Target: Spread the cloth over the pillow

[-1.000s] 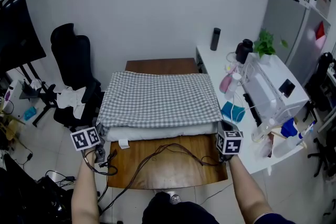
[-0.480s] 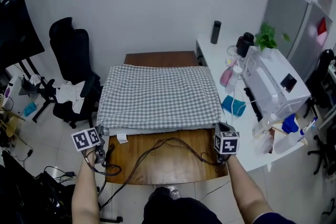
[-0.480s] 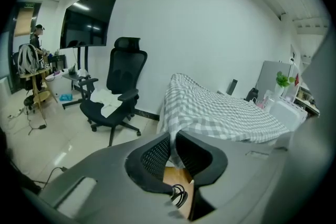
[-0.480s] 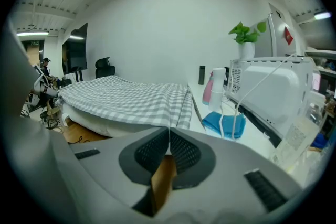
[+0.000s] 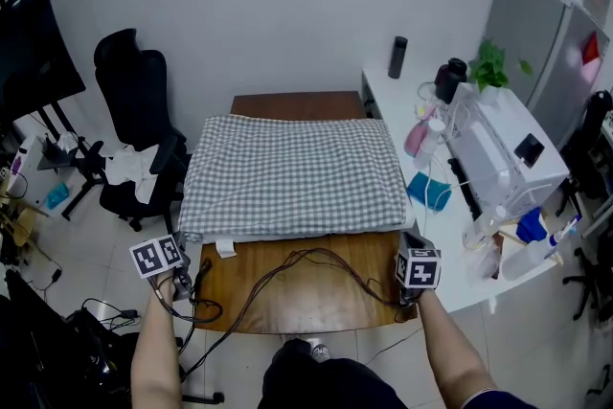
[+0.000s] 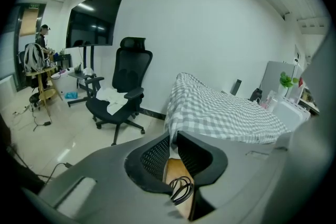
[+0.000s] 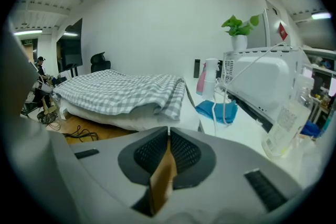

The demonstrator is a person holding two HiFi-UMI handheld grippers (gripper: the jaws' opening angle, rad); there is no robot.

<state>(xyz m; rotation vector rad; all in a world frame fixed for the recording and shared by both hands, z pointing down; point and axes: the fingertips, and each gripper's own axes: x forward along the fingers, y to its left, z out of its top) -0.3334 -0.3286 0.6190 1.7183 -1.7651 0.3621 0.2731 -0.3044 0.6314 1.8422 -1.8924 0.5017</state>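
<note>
One table: the brown wooden table [image 5: 316, 302] stands in front of you, and only its near part is bare.
Cloth: the grey-and-white checked cloth [image 5: 292, 177] lies flat over the far part of the table and covers the whole top of the pillow. Its near edge hangs down over the pillow's near side.
Pillow: the white pillow [image 7: 121, 119] lies under the cloth. It shows only as a pale strip below the cloth's near edge, most plainly at the near right corner.
Chair: a black office chair [image 5: 134, 110] stands left of the table, well apart from your hands, with something white on its seat.
Left gripper: your left gripper [image 6: 172, 136] is at the table's near left corner and points toward the cloth's hanging left corner, just short of it. Its jaws have just been opening and now stand a little apart with nothing between them.
Right gripper: your right gripper [image 7: 168, 131] is at the near right corner and points along the pillow's right end. Its jaws are closed together and empty.
Cables: black cables [image 5: 287, 268] trail across the bare wood between your two grippers.
Tag: a small white tag [image 5: 225, 249] sticks out below the cloth's near edge, toward the left.
</note>
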